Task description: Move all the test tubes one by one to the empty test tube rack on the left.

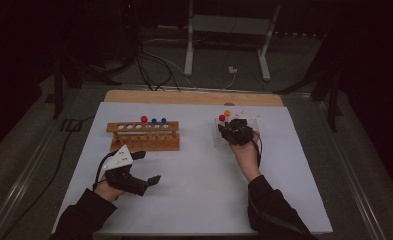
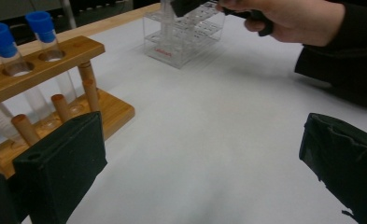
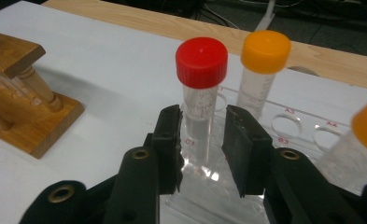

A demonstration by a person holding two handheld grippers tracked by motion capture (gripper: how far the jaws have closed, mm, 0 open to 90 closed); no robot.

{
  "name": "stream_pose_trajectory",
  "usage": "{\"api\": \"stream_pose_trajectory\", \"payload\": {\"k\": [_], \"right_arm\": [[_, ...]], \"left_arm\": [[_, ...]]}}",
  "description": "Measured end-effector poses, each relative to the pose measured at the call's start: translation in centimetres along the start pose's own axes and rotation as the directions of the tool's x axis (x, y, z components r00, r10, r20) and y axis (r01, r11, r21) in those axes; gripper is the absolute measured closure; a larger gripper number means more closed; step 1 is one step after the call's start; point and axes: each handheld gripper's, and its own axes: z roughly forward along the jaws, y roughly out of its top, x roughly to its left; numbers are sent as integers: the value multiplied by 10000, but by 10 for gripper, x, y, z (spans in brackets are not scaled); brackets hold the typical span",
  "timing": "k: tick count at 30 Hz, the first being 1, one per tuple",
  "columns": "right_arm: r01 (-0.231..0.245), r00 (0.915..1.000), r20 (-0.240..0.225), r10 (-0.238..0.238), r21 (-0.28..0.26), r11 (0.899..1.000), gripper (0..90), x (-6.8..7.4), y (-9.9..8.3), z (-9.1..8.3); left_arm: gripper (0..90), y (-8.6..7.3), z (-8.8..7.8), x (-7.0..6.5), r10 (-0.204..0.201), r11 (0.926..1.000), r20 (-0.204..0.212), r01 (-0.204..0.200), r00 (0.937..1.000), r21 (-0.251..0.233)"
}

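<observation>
On the counter point(image 1: 194, 165), the wooden rack point(image 1: 144, 136) stands left, well apart from the clear rack point(image 1: 236, 131) at right. Three capped tubes point(image 1: 154, 120) stand in the wooden rack's right holes; two tubes point(image 1: 224, 116) stand in the clear rack.

The left gripper point(image 2: 204, 172) hangs over the white desk point(image 2: 209, 116), its black fingers point(image 2: 59, 172) wide apart. A wooden rack point(image 2: 55, 93) with blue-capped tubes point(image 2: 45, 42) stands just beside one finger; a clear rack point(image 2: 186, 37) sits farther off.

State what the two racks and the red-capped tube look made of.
Left rack: wood, by its visible grain and turned pegs, smooth finish. Right rack: clear, glossy, probably acrylic. Red-capped tube: transparent, likely plastic, though possibly glass; its ridged cap looks like matte plastic.
</observation>
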Motion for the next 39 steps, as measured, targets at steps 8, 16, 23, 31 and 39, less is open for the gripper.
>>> {"api": "stream_pose_trajectory", "payload": {"k": [8, 16, 23, 31, 39], "right_arm": [[119, 9999, 59, -119, 59, 9999, 719, 0, 4, 6], [282, 9995, 162, -285, 178, 9994, 748, 3, 6, 11], [552, 9983, 185, -554, 96, 9984, 750, 4, 11, 4], [876, 9960, 229, -868, -381, 9954, 750, 7, 26, -16], [1158, 9932, 170, -1148, -853, 9896, 750, 13, 37, -39]], "left_arm": [[13, 0, 1, 0, 30, 10000, 60, -30, 10000, 35], [13, 0, 1, 0, -26, 10000, 81, 26, 10000, 15], [14, 2, 5, -1, -335, 9994, 233, 332, 9992, 134], [14, 5, 6, -4, -353, 9991, 222, 348, 9991, 224], [14, 10, 4, -7, -343, 9992, 227, 339, 9992, 209]]}}
